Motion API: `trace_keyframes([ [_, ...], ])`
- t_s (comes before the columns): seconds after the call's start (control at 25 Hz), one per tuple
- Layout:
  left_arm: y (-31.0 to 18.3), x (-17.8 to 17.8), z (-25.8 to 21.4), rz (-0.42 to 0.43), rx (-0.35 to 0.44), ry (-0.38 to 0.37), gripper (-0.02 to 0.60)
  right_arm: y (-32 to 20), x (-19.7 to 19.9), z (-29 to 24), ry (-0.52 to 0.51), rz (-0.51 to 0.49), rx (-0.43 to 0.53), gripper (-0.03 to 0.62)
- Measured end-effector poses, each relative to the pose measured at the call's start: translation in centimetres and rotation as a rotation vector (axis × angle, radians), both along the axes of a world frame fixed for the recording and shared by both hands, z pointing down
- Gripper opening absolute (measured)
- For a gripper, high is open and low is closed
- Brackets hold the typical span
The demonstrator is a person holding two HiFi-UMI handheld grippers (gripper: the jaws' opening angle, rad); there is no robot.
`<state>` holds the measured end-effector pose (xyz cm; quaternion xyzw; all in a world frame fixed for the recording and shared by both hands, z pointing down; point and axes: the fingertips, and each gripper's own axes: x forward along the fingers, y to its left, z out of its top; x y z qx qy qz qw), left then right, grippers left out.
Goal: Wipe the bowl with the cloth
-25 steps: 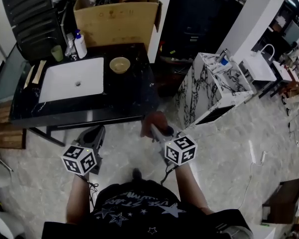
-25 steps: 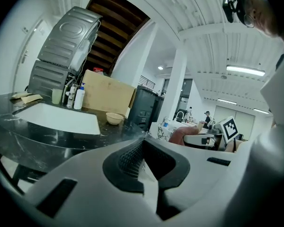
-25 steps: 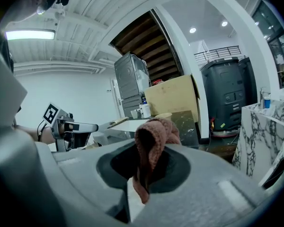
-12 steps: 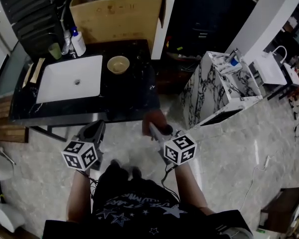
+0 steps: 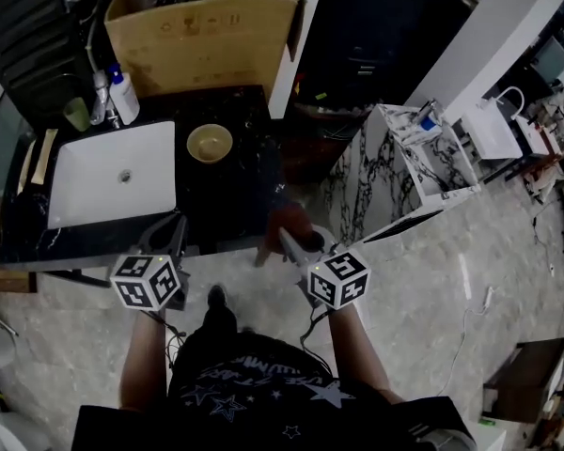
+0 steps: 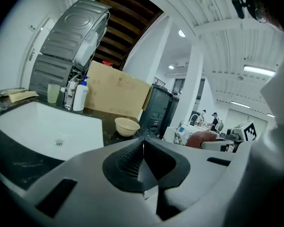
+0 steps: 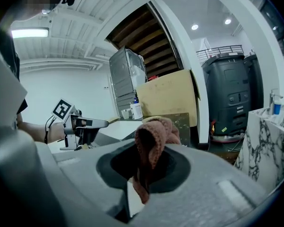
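Cream bowl [image 5: 210, 143] upright and empty on the black counter [image 5: 235, 191], just beside the white sink [image 5: 80, 186] at its 2 o'clock, apart from both grippers. Seen from the left gripper view, same bowl [image 6: 127, 126] at 11 o'clock of the jaws, beyond them.

Reddish-brown cloth [image 5: 288, 224] at 5 o'clock of the bowl, near the counter's front edge, bunched and clamped in the right gripper [image 5: 282, 242]. In the right gripper view, cloth [image 7: 154, 138] pinched between the closed jaws of the right gripper [image 7: 146, 174], a folded loop standing up out of them.

Left gripper [image 5: 169, 235] at 7 o'clock of the bowl, over the counter's front edge below the sink. Jaws of the left gripper [image 6: 143, 148] pressed fully together, nothing between them.

Cardboard box [image 5: 202, 45] at 12 o'clock of the bowl. White bottle [image 5: 124, 94] and green cup [image 5: 76, 114] at 10 o'clock, behind the sink. Marble-patterned cabinet [image 5: 395, 172] at 3 o'clock, on the pale floor [image 5: 470, 252].
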<state>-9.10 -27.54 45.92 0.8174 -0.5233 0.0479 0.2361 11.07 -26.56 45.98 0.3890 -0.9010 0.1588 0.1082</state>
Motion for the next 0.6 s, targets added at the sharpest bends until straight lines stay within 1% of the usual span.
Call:
trace_keyframes([
  [0.08, -2.2, -0.7, 0.0, 0.012, -0.006, 0.005, 0.009, -2.2, -0.5, -0.5, 0.002, 0.023, 0.011, 0.048],
  [0.16, -4.1, -1.0, 0.1, 0.046, -0.022, 0.026, 0.009, -4.2, -1.2, -0.8, 0.001, 0.043, 0.015, 0.048],
  [0.36, -8.7, -2.5, 0.7, 0.091, -0.062, 0.044, 0.012, -8.1, -3.5, -0.9, 0.014, 0.059, 0.02, 0.048],
  [0.4, -9.6, -2.7, 0.8, 0.1, -0.069, 0.055, 0.036, -8.7, -3.8, -0.9, 0.015, 0.065, 0.021, 0.048],
  [0.44, -10.4, -2.7, 0.8, 0.111, -0.076, 0.071, 0.107, -9.3, -4.0, -0.9, 0.017, 0.072, 0.02, 0.048],
  [0.48, -11.2, -2.7, 0.8, 0.122, -0.083, 0.086, 0.148, -9.7, -4.2, -0.9, 0.019, 0.081, 0.02, 0.048],
  [0.52, -12.0, -2.7, 0.8, 0.132, -0.092, 0.098, 0.17, -10.2, -4.3, -0.9, 0.022, 0.089, 0.02, 0.048],
  [0.6, -13.5, -2.6, 1.0, 0.148, -0.102, 0.102, 0.184, -11.0, -4.4, -0.9, 0.026, 0.109, 0.021, 0.048],
])
